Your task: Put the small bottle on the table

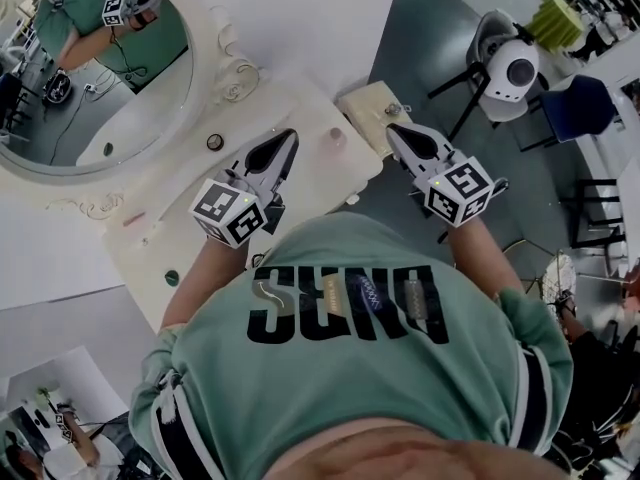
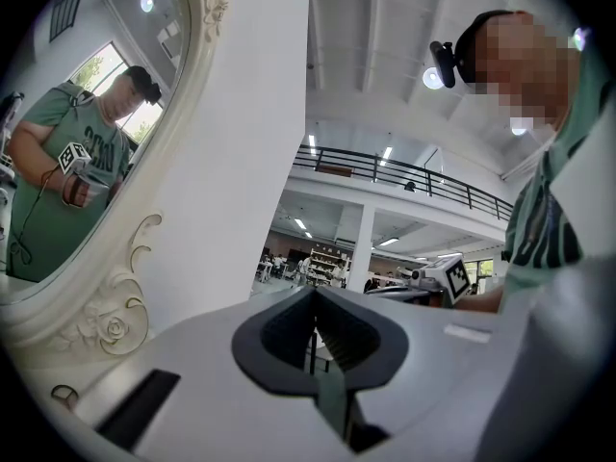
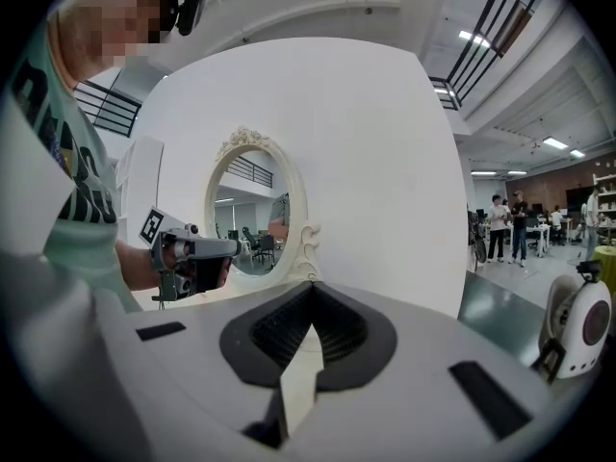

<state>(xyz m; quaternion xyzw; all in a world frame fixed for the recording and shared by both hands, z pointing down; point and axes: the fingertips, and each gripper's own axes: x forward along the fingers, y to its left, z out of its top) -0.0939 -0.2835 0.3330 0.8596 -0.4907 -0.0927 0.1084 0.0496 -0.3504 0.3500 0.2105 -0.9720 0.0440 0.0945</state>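
Note:
A white dressing table (image 1: 180, 233) stands in front of me against the wall. On its top lie a small pinkish object (image 1: 338, 136), a dark round thing (image 1: 214, 142) and a green dot (image 1: 172, 278); I cannot tell which is the small bottle. My left gripper (image 1: 290, 136) hovers over the tabletop, shut, with nothing between its jaws (image 2: 315, 292). My right gripper (image 1: 393, 128) is held past the table's right end by a beige box (image 1: 368, 106), also shut and empty (image 3: 313, 287). Both point level towards the wall, not down at the table.
An oval mirror in an ornate white frame (image 1: 225, 73) hangs above the table and reflects me. On the grey floor to the right stand a white chair (image 1: 508, 68), a blue chair (image 1: 580, 108) and a dark rack (image 1: 600, 213). People stand far off (image 3: 508, 224).

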